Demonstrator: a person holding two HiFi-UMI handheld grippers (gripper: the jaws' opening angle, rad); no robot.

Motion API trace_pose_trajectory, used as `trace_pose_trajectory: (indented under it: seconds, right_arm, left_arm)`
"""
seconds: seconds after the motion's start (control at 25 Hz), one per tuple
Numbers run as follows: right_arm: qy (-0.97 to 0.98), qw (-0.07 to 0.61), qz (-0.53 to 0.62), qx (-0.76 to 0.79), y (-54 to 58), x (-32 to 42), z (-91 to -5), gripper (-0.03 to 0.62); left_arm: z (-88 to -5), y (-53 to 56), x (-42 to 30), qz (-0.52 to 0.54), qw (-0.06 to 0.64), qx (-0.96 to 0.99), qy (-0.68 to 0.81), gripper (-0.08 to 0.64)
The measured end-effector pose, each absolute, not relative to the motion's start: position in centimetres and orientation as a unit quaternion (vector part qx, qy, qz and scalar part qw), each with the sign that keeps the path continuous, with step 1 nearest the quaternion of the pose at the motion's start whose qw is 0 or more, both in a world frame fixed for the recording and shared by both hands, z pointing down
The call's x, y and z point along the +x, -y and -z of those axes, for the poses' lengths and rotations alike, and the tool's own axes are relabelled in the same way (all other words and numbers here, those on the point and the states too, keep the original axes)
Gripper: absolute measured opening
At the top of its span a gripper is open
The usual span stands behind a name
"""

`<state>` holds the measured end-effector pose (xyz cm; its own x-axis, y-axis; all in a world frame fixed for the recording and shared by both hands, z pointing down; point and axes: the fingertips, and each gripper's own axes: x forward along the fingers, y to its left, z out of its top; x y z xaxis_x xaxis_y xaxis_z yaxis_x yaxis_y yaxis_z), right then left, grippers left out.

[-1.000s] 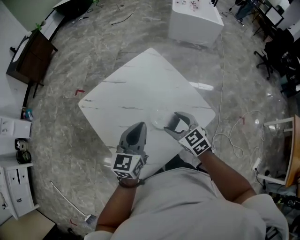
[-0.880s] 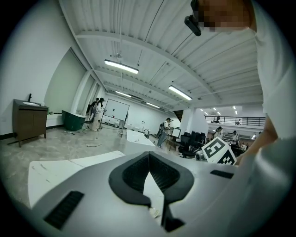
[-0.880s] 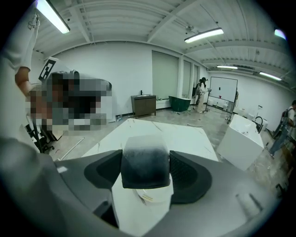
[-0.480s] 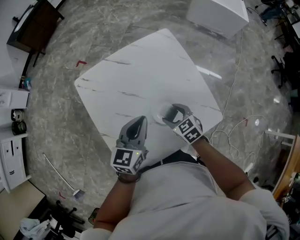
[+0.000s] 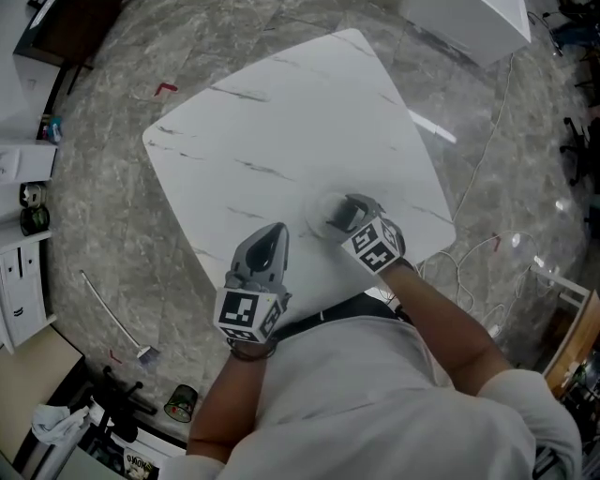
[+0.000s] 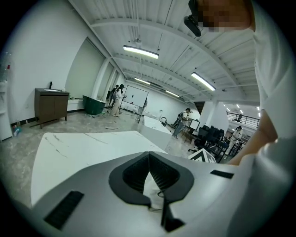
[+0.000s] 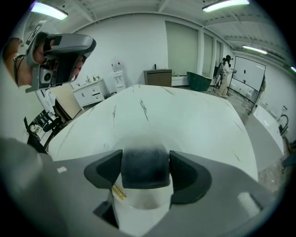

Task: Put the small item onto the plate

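Note:
A small white bottle (image 7: 141,203) with a black cap and a yellow label sits between the jaws of my right gripper (image 7: 144,172), which is shut on it. From the head view, that right gripper (image 5: 341,215) hangs over the right rim of a clear, faintly visible plate (image 5: 319,212) on the white marble table (image 5: 281,112). The plate (image 7: 138,139) shows as a hazy disc just beyond the cap. My left gripper (image 5: 276,234) is held over the table's near edge, left of the plate, with its jaws shut (image 6: 149,155).
A white block (image 5: 469,23) stands on the floor beyond the table's far corner. Cables (image 5: 487,248) trail on the floor to the right. White cabinets (image 5: 19,281) stand at the left. The person's body is close against the table's near edge.
My right gripper has carried the bottle leftward, from beside the plate to over its rim. The left gripper has stayed about where it was; the head camera has shifted.

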<state>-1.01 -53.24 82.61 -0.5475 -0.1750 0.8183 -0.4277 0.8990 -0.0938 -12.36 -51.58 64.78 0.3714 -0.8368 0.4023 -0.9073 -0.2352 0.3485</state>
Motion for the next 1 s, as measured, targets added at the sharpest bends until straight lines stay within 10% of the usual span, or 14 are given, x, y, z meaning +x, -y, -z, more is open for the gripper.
trace_pose_trajectory:
  seconds: [1.0]
  right_arm:
    - [0.867,0.455,-0.123,0.165,53.1,-2.5,-84.2,0.305]
  left_arm:
    - [-65.9,48.6,-14.2,-0.083,0.288,0.778,0.553,0.006]
